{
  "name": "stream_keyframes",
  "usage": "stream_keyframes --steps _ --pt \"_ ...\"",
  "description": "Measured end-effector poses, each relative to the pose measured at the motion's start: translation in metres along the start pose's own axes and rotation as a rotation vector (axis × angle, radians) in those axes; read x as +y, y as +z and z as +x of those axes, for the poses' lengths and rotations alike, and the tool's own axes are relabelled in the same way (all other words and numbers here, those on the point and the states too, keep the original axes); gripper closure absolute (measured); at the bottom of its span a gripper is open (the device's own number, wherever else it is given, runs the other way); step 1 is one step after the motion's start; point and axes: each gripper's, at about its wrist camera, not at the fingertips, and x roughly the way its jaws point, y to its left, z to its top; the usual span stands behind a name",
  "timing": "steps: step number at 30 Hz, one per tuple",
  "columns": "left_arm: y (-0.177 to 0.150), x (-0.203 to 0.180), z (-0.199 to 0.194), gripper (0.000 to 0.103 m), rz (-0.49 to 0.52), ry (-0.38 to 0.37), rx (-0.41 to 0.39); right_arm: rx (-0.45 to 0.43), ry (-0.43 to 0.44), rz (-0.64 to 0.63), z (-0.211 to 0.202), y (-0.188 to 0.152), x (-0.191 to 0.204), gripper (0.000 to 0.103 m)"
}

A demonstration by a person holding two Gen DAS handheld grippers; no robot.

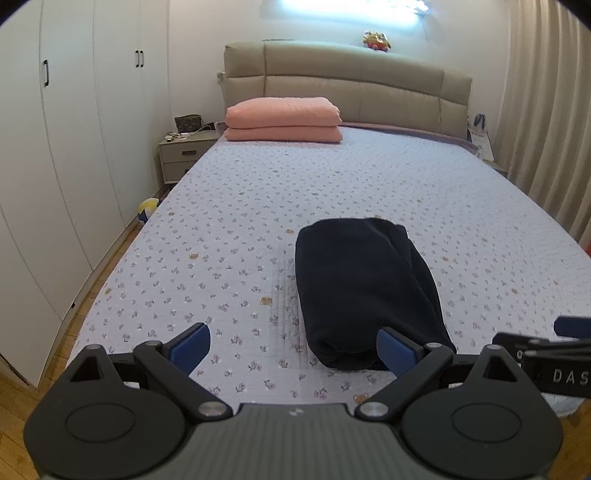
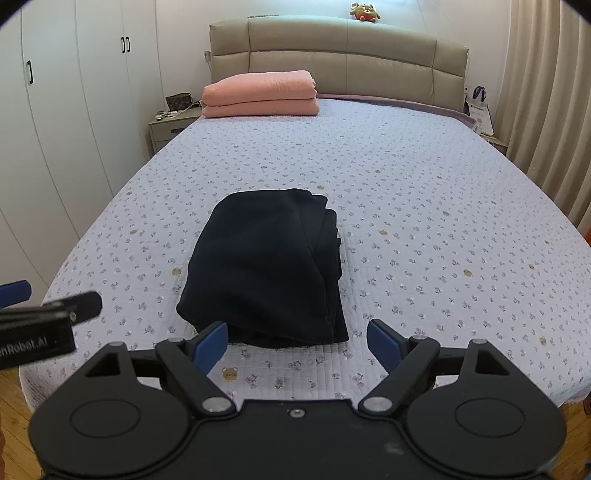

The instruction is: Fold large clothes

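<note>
Here, nearest the cameras, the left gripper (image 1: 293,345) and the right gripper (image 2: 297,341) are both held above the near edge of the bed, each with its blue-padded jaws spread wide apart and nothing between them. Just beyond them, the folded dark navy garment (image 2: 266,269) lies as a compact bundle on the floral quilted bedspread (image 2: 424,192); it sits at 12 o'clock from the right gripper and toward 1 o'clock from the left gripper, its near end just beside the left gripper's right fingertip (image 1: 393,347). Farther off, at 11 o'clock, a folded pink quilt (image 2: 260,94) rests against the padded beige headboard (image 2: 369,59). A small plush toy (image 2: 365,12) sits on the headboard's top, at 12 o'clock.
</note>
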Motion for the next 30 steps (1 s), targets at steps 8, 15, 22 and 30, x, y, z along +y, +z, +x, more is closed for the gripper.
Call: stream_keyframes --steps 8,15,22,30 --pt "0.003 0.000 0.015 0.005 -0.001 0.028 0.016 0.042 0.019 0.009 0.024 0.004 -0.002 0.005" --pt "0.002 -0.005 0.050 0.006 0.014 0.042 0.083 0.088 0.025 0.018 0.055 0.010 -0.006 0.005" --pt "0.000 -0.010 0.078 0.008 0.023 0.062 0.127 0.128 0.033 0.028 0.082 0.012 -0.010 0.005" --pt "-0.003 -0.014 0.091 0.010 0.056 0.062 0.094 0.153 0.034 0.030 0.100 0.012 -0.013 0.004"
